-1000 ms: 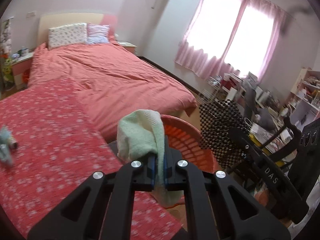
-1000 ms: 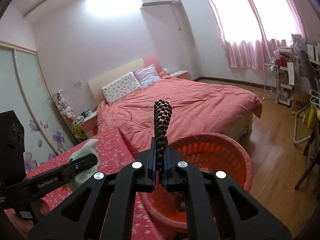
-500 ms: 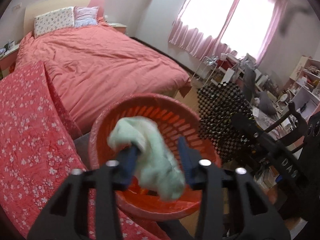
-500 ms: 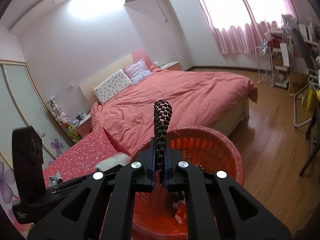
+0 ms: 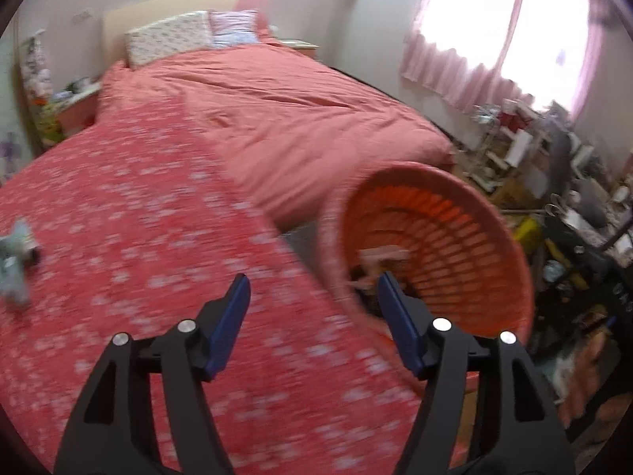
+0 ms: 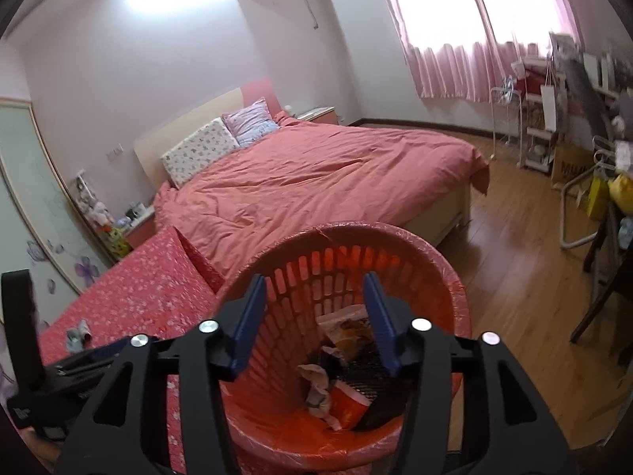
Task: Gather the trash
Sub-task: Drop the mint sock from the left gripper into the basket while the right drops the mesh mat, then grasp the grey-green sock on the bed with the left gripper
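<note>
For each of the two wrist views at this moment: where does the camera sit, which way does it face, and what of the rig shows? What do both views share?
Left wrist view: sits on the left gripper, over the floral red cover, facing the bed; its open blue-padded fingers show.
Right wrist view: sits on the right gripper, above the orange basket, looking down at the trash inside; its open fingers show, with the left gripper's body at lower left.
Shared: the basket, bed, floral cover, and a small grey item lying on it.

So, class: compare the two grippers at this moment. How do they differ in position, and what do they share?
The right gripper hangs over the orange basket, above the trash inside; the left gripper is over the floral bedspread, beside the basket. The left view is blurred; the right is sharp. Both are open and empty.
</note>
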